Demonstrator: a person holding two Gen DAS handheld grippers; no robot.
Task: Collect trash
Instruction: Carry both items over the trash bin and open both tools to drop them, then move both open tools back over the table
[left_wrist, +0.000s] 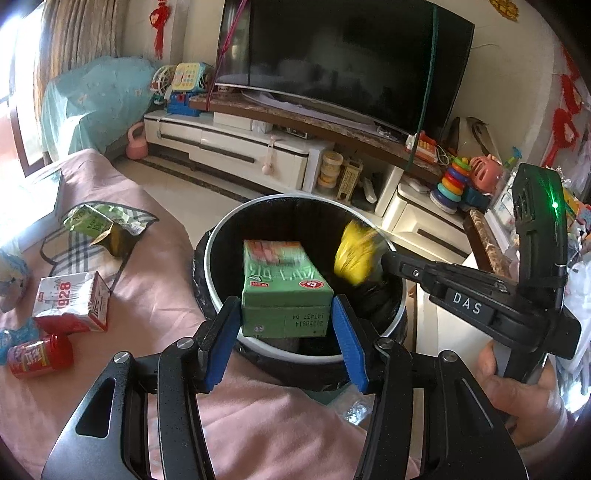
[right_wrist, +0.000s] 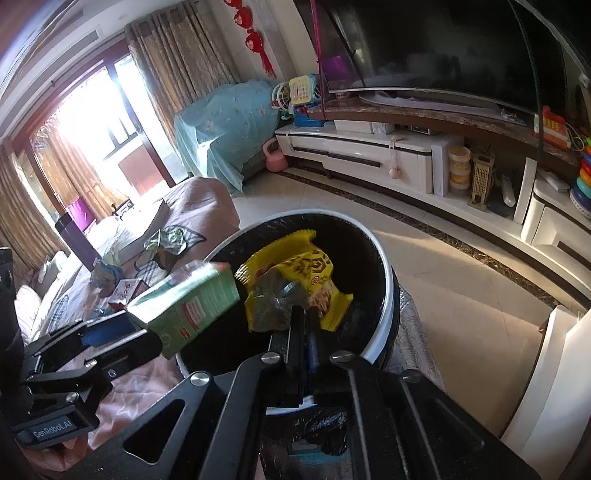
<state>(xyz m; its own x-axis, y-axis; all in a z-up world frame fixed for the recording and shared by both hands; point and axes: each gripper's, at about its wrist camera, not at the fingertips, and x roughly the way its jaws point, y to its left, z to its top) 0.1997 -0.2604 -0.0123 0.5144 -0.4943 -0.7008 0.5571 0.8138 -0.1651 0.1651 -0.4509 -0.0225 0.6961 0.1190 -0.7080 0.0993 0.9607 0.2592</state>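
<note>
The green carton (left_wrist: 282, 291) sits between the blue pads (left_wrist: 221, 332) of the left gripper (left_wrist: 284, 332), held by its short end so that its length projects forward over the open mouth of the trash bin (left_wrist: 295, 356), probably so that it would fall inside rather than onto the rim. The jaws stand about half spread, both pads lying against the carton's sides; whether they press hard or have begun to slacken I cannot tell. Just to the right of those tongs, the yellow wrapper (right_wrist: 310, 277) hangs crumpled ahead of the right gripper (right_wrist: 301, 314), whose 2 fingers are almost together, a thin fold of the wrapper (silver inner side showing) pinched at their tips, also above the bin's dark liner. Both pieces appear poised for dropping, which I judge to be the step in hand. Left of the left gripper, on the pink cover (left_wrist: 155, 288), more trash waits: a white and red carton (left_wrist: 70, 301), a small red can (left_wrist: 40, 356) nearer, and a torn green packet (left_wrist: 96, 227) farther off on a checked cloth (left_wrist: 74, 251). Beyond the bin lie the tiled floor and the TV cabinet (left_wrist: 236, 147).
</note>
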